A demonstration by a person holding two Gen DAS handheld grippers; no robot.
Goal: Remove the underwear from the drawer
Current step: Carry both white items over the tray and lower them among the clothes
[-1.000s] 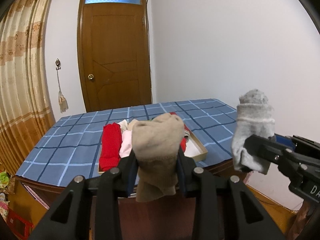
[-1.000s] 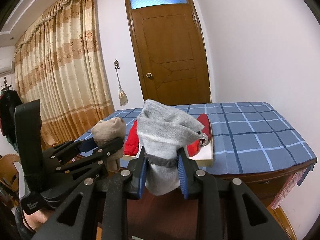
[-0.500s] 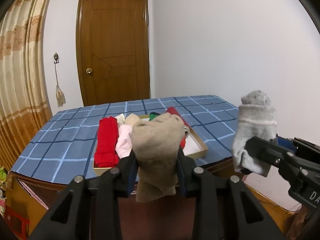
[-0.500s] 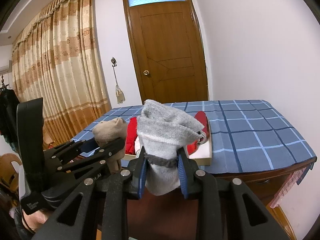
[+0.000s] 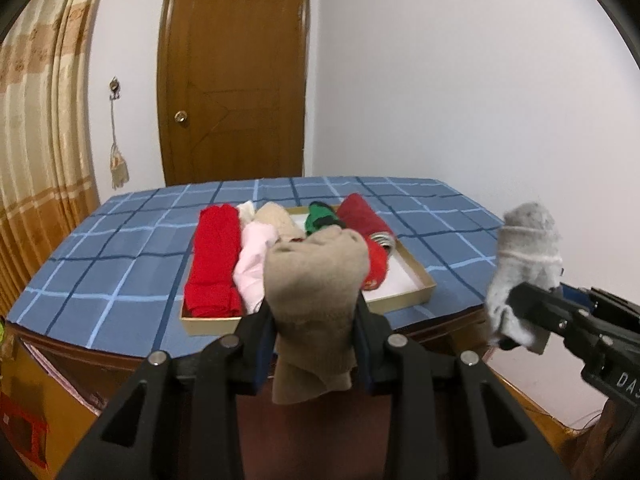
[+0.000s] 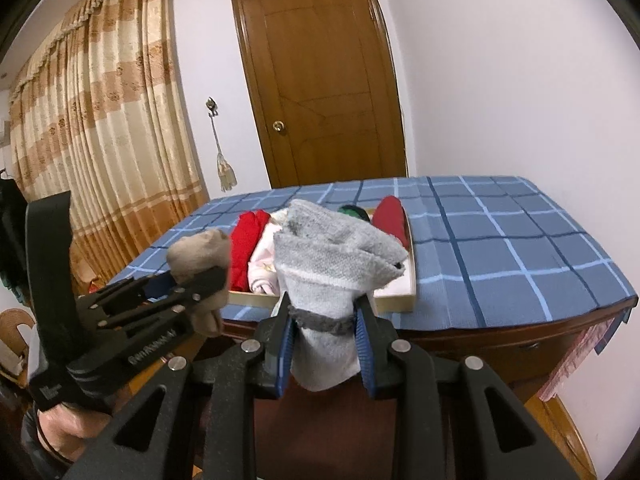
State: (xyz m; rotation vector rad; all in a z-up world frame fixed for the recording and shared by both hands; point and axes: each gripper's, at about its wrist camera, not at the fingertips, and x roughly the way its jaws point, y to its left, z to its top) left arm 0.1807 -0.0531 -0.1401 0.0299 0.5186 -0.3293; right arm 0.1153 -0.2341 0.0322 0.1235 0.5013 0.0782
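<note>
Left wrist view
- Left tool (image 5: pixel 316 320): closed on a rolled beige garment (image 5: pixel 316 280); both pads press its lower half, and the bundle stands upright above the fingers.
- Right tool (image 5: pixel 532 312): enters from the right edge, clamped on a rolled grey garment (image 5: pixel 524 252).
- Tray-like drawer (image 5: pixel 416 294): rests on the blue checked desk (image 5: pixel 120 264), beyond both tools; it holds red, pink, beige and green rolls.
- Position of carried item: the beige garment is clear of the drawer, in the air in front of the desk's near edge.

Right wrist view
- Right tool (image 6: pixel 324 336): narrow grip on the grey garment (image 6: pixel 332 256), dark cuff band at pad level, a loose end hanging below.
- Left tool (image 6: pixel 200 296): at left, holding the beige garment (image 6: pixel 200 252); a hand shows under it.
- Drawer (image 6: pixel 400 304): behind the grey roll, well apart from it.

Step in hand (judgement)
- Step: carrying both garments away from the drawer.
- Method: keep pad pressure constant; the rolls are soft and can slip or unroll.
- Method: keep the two tools apart so the bundles do not snag.
- Method: release only over a chosen set-down spot.
</note>
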